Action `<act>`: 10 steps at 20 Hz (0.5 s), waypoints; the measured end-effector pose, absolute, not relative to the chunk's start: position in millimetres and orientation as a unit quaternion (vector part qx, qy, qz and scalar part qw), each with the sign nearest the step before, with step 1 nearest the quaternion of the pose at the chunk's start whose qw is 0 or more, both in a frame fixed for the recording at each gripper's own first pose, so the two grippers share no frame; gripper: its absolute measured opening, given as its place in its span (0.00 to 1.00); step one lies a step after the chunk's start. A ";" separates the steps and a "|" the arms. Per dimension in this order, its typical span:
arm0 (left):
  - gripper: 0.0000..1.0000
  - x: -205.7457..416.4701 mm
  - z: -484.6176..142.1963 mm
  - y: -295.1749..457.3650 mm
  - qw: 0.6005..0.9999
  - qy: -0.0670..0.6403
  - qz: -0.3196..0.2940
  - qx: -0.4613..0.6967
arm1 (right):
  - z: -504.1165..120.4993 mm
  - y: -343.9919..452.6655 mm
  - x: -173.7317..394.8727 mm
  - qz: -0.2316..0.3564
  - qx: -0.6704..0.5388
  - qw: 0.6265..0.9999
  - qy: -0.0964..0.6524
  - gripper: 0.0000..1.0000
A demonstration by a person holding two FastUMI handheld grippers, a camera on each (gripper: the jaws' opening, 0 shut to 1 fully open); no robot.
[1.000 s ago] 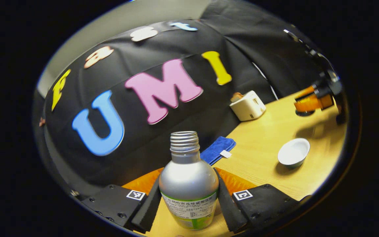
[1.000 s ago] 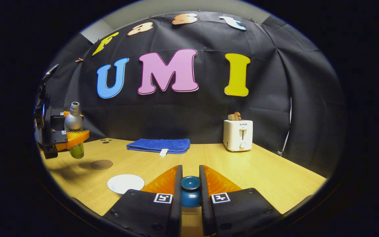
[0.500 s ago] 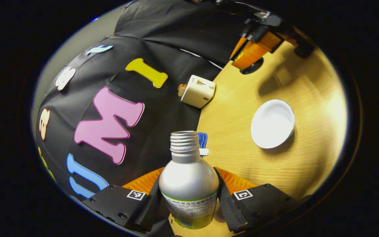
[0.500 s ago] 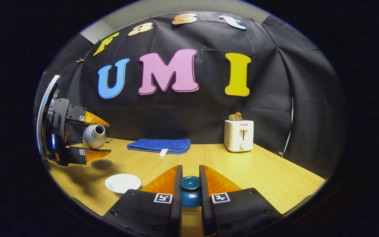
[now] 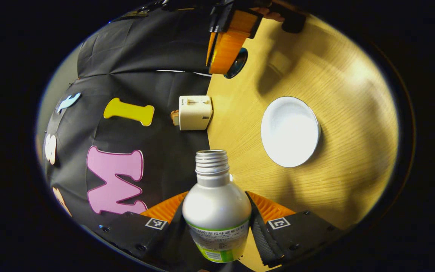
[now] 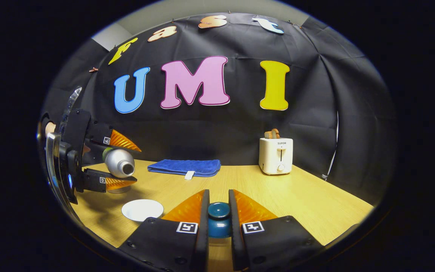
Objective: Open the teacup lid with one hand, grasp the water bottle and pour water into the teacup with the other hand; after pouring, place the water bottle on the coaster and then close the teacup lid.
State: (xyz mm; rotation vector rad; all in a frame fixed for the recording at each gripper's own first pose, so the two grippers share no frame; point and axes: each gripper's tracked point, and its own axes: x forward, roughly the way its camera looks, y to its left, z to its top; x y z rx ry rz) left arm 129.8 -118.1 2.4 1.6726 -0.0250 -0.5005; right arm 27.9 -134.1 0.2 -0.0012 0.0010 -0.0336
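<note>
In the right gripper view the lid (image 6: 218, 219) sits at bottom centre between the right gripper's (image 6: 218, 215) fingers. The teacup (image 6: 142, 209) stands on the table (image 6: 315, 200) to the lower left. Above it, at the left edge, the left gripper (image 6: 121, 162) holds the bottle (image 6: 118, 162) tipped on its side. The towel (image 6: 183, 167) lies behind at centre, the toaster (image 6: 276, 155) at the right, both against the wall

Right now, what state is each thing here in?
Water bottle: uncapped, tipped on its side, gripped by left claw.
Teacup: open, white inside; water not discernible.
Teacup lid: off the cup, pinched in right claw.
Blue towel: folded flat.
Toaster: upright, bread sticking out.
</note>
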 end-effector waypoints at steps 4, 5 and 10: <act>0.82 131.8 -3.6 -119.0 0.602 -0.008 -0.225 0.766 | -0.3 -134.3 27.6 -0.016 -0.001 1.000 0.000 0.28; 0.82 132.6 -5.7 -119.3 0.594 -0.005 -0.226 0.772 | 0.1 -134.3 27.2 -0.016 -0.001 1.000 0.000 0.28; 0.82 130.2 -8.5 -117.4 0.562 0.001 -0.225 0.796 | -0.3 -133.9 27.3 -0.016 -0.001 1.000 0.000 0.28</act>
